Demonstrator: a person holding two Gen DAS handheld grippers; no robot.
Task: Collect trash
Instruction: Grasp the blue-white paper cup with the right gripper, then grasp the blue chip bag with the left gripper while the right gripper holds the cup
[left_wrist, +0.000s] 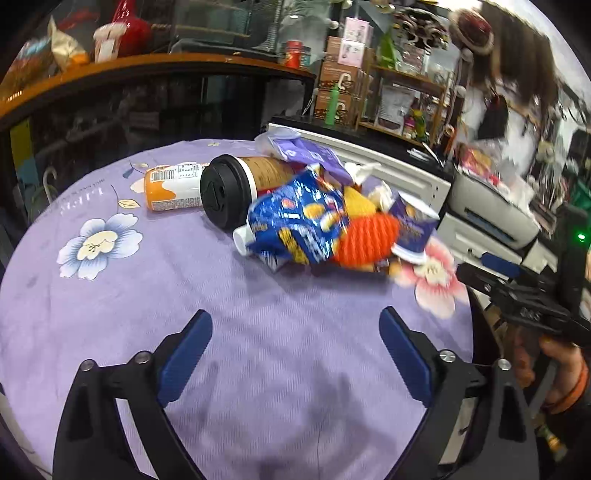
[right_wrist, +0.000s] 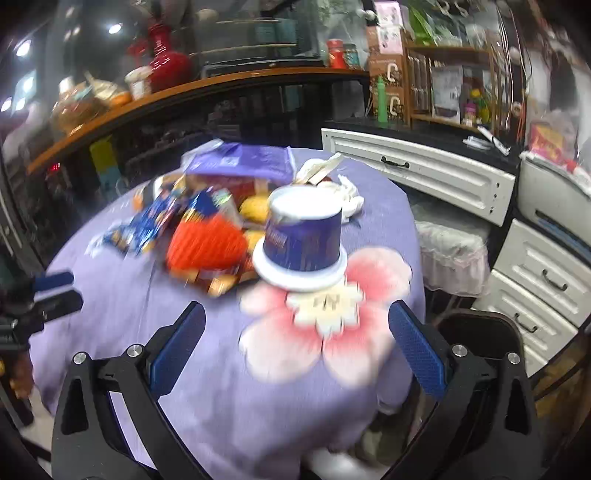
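A heap of trash lies on a round table with a purple flowered cloth (left_wrist: 110, 280). It holds a paper cup with a black lid (left_wrist: 229, 188) on its side, an orange can (left_wrist: 173, 188), a blue snack bag (left_wrist: 295, 225), an orange net (left_wrist: 364, 240), a purple bag (left_wrist: 299, 149) and a blue tub upside down (right_wrist: 301, 240), also in the left wrist view (left_wrist: 413, 229). My left gripper (left_wrist: 295, 332) is open and empty, short of the heap. My right gripper (right_wrist: 295, 325) is open and empty, just before the tub.
White drawers (right_wrist: 417, 166) and a grey printer (left_wrist: 487, 206) stand to the right of the table. A dark counter with an orange top (left_wrist: 147, 62) runs behind it. A covered stool (right_wrist: 450, 243) and a dark chair (right_wrist: 480, 332) stand at the table's right edge.
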